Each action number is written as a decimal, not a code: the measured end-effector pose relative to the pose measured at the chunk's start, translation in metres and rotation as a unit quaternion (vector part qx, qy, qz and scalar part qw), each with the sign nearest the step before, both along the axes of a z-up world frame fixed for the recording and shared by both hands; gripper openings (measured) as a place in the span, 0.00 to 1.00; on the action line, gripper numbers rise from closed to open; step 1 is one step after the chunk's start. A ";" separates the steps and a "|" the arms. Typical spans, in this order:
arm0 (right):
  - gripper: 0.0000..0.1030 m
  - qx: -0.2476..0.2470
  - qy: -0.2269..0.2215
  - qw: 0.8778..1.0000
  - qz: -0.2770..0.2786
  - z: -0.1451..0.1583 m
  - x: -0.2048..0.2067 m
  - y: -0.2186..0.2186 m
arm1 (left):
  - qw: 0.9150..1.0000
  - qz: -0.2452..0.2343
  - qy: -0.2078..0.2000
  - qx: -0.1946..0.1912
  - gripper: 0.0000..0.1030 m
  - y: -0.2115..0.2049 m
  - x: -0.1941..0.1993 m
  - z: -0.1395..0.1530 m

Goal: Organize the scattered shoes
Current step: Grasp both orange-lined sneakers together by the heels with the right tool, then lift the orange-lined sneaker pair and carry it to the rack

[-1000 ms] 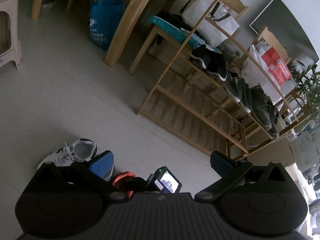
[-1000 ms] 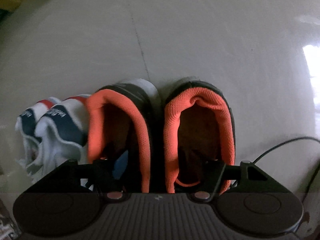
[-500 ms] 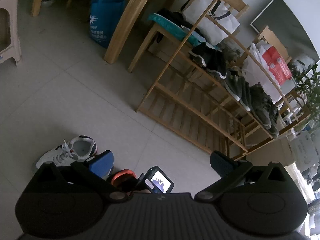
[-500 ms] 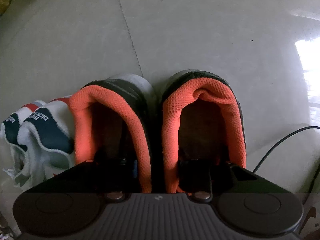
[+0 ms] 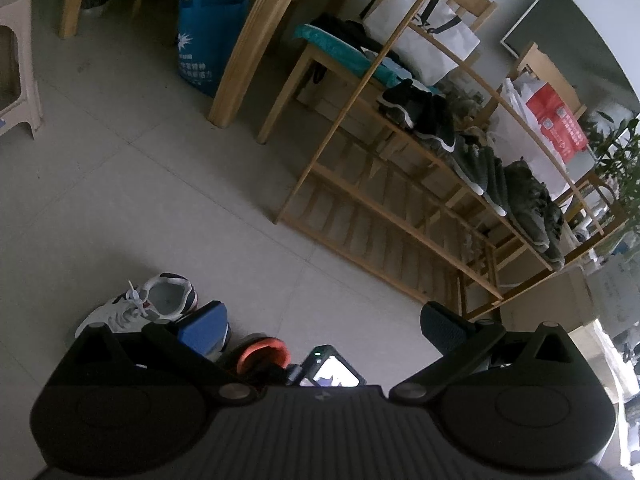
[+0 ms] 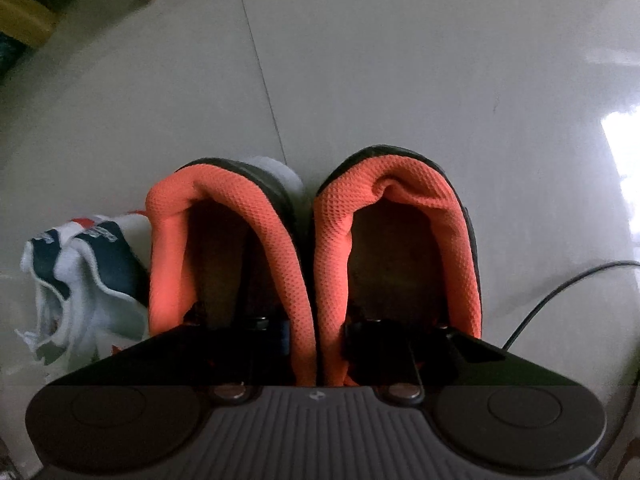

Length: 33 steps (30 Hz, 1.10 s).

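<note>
Two black shoes with orange lining stand side by side on the tiled floor, heels toward me. My right gripper points down with one finger in each shoe. Its jaws are closing and the pads pinch the two inner collars together. A white sneaker pair with navy and red trim lies just left of them. In the left wrist view my left gripper hangs open over bare floor, holding nothing. Beside it are the white sneaker and an orange collar.
A wooden shoe rack stands ahead, with several dark shoes on its upper shelf. Behind it are a blue bag, a wooden table leg and a pale stool. A black cable runs right of the shoes.
The right jaws have come together from wide apart onto the two inner collars, pressing the orange-lined shoes against each other. The left gripper has stayed put and open.
</note>
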State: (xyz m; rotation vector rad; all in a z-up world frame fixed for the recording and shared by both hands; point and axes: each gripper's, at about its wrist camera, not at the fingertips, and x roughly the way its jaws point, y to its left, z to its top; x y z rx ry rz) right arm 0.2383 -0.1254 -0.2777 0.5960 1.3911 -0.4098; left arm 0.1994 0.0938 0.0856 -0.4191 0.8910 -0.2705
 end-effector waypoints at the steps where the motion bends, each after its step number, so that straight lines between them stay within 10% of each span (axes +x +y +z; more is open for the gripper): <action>1: 0.20 -0.008 -0.015 1.000 0.012 0.007 -0.001 -0.002 | 1.000 -0.001 0.000 0.001 1.00 -0.001 0.000 -0.001; 6: 0.20 -0.051 -0.094 0.992 0.065 0.054 -0.001 -0.008 | 1.000 -0.005 0.004 0.005 1.00 -0.008 0.002 -0.003; 18: 0.19 -0.172 -0.289 0.932 0.134 0.157 -0.008 -0.073 | 0.999 -0.031 0.002 0.023 1.00 -0.045 0.011 -0.008; 33: 0.19 -0.197 -0.416 0.878 0.134 0.239 0.109 -0.110 | 0.997 -0.064 -0.003 0.036 1.00 -0.081 0.022 -0.014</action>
